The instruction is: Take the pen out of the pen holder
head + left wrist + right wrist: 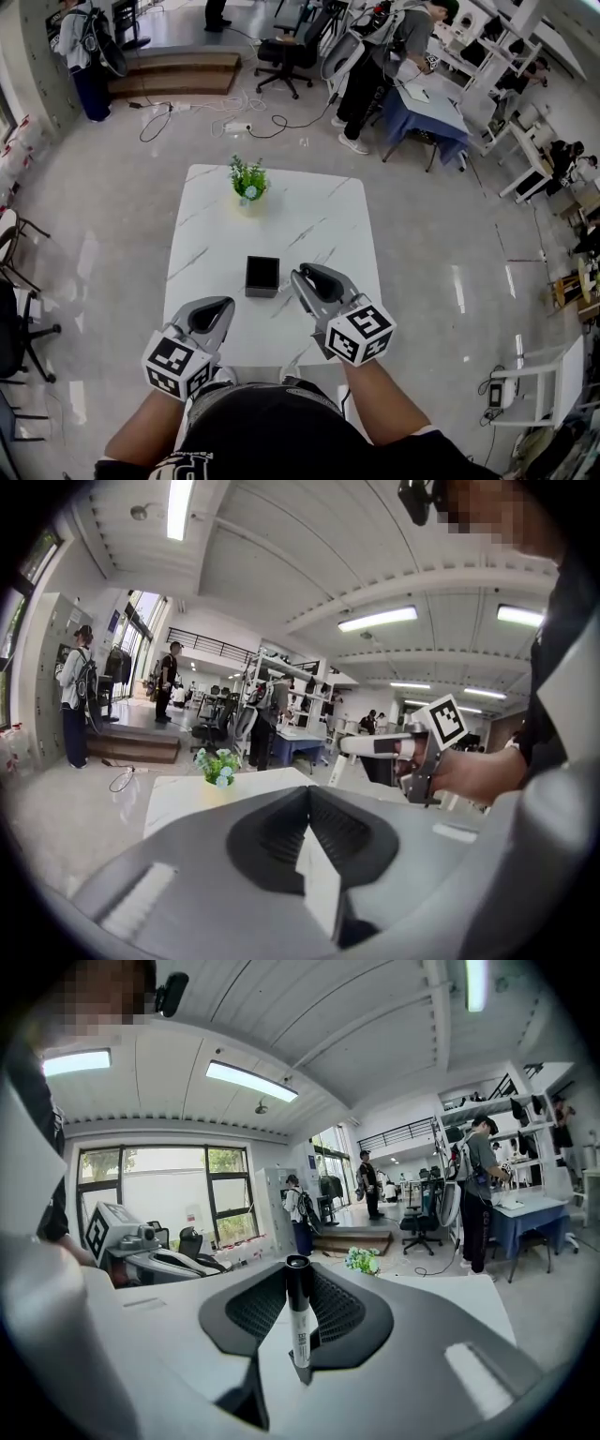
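Note:
The pen (299,1321), white-bodied with a black cap, stands upright between the jaws of my right gripper (302,1283), which is shut on it. In the head view that gripper (307,282) is raised just right of the black square pen holder (262,276) on the white marble table (216,211); the pen itself is hidden there. My left gripper (214,317) hovers over the table's near left edge, shut with nothing in it, its jaws (307,799) meeting in a closed line. The holder shows in neither gripper view.
A small potted plant (248,180) stands at the table's far side, also seen as the plant (217,764) in the left gripper view. People, office chairs, cables and a blue-draped desk (427,108) lie beyond. A chair (19,319) stands at the left.

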`<state>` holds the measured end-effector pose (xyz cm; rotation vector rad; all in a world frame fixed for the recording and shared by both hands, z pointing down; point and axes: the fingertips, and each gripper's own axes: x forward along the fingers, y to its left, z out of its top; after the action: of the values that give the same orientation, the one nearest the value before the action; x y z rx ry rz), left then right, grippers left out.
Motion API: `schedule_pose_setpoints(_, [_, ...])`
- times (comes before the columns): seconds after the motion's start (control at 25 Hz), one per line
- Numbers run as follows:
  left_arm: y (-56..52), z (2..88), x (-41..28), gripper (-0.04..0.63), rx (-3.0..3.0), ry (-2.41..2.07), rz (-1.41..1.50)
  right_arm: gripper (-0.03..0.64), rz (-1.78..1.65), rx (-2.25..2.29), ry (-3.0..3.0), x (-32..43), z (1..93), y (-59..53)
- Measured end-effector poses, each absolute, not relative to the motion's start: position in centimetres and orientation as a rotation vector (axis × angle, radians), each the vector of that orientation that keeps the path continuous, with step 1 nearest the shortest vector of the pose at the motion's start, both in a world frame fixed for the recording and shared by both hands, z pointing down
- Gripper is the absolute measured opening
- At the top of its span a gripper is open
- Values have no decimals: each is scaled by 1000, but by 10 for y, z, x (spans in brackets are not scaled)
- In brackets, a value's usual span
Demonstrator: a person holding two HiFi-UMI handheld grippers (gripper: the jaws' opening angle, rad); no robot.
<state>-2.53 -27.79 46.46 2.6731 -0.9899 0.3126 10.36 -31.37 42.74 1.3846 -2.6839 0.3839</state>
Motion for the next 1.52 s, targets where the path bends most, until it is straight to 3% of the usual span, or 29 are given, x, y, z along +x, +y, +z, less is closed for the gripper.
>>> schedule_pose_setpoints(1.52, [-265,474,6,57,2701,-880,385,74,463,1445,-2590,133,466,-251])
